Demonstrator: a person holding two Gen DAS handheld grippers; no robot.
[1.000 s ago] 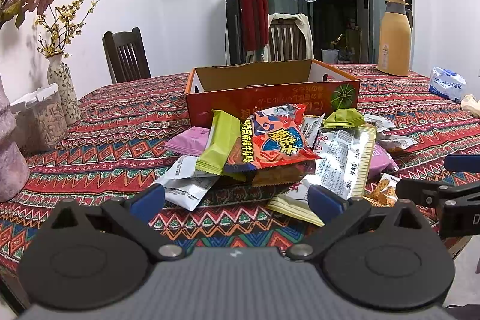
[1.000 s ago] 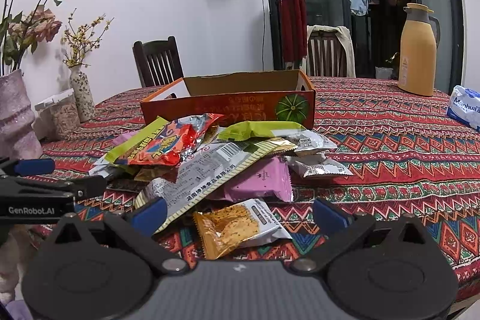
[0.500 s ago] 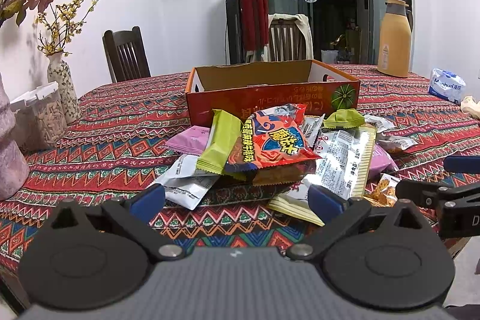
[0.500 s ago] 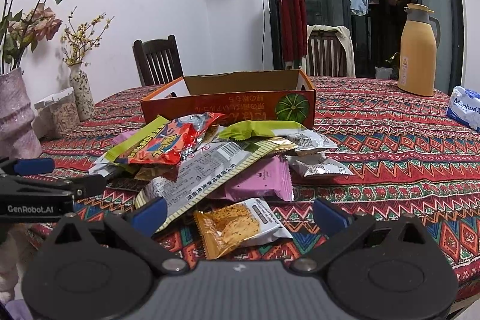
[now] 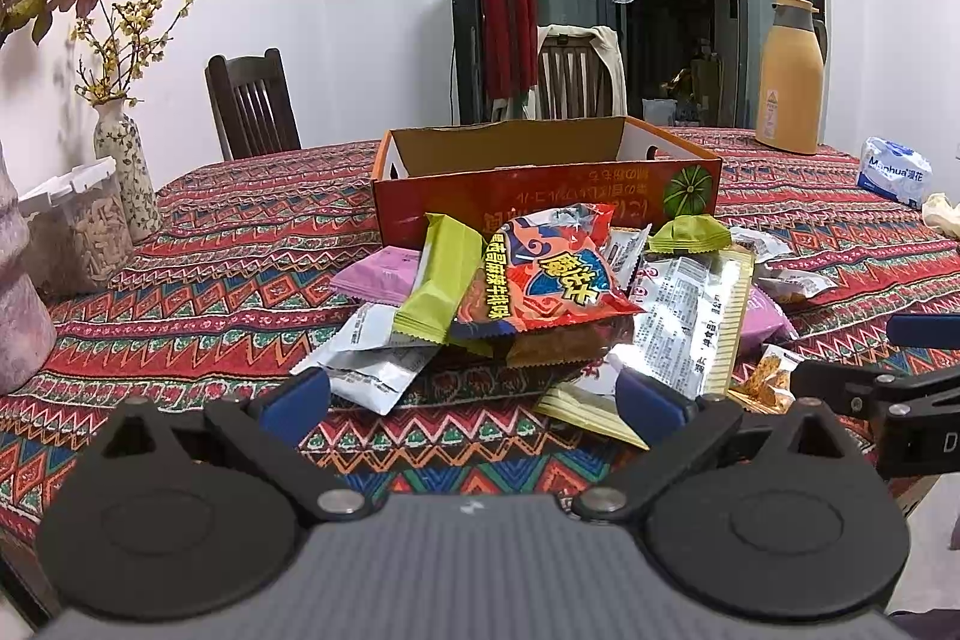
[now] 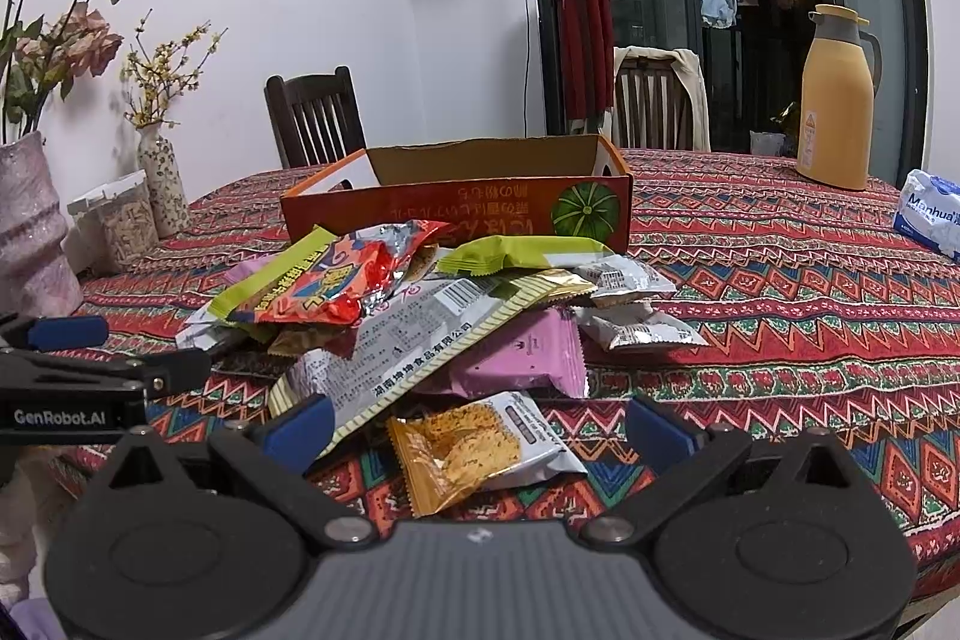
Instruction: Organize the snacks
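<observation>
A heap of snack packets lies on the patterned tablecloth in front of an open orange cardboard box [image 5: 546, 202] [image 6: 456, 214]. On top sits a red chips bag [image 5: 552, 280] [image 6: 336, 292], with a green wafer bar [image 5: 438, 280], a long silver packet [image 5: 690, 328] [image 6: 414, 340], a pink packet [image 6: 528, 352] and an orange cracker packet [image 6: 468, 448]. My left gripper [image 5: 474, 403] stands open just short of the heap. My right gripper [image 6: 480, 433] is open too, its jaws either side of the cracker packet's near end, holding nothing.
Vases with flowers [image 5: 126, 166] and a lidded jar [image 5: 78, 226] stand at the left. A yellow thermos [image 6: 837, 100] and a tissue pack [image 6: 930, 214] are at the back right. Chairs [image 5: 252, 106] stand behind the table. Each gripper shows at the edge of the other's view.
Both grippers have stayed almost still; the left view has shifted very slightly. The packets have not moved.
</observation>
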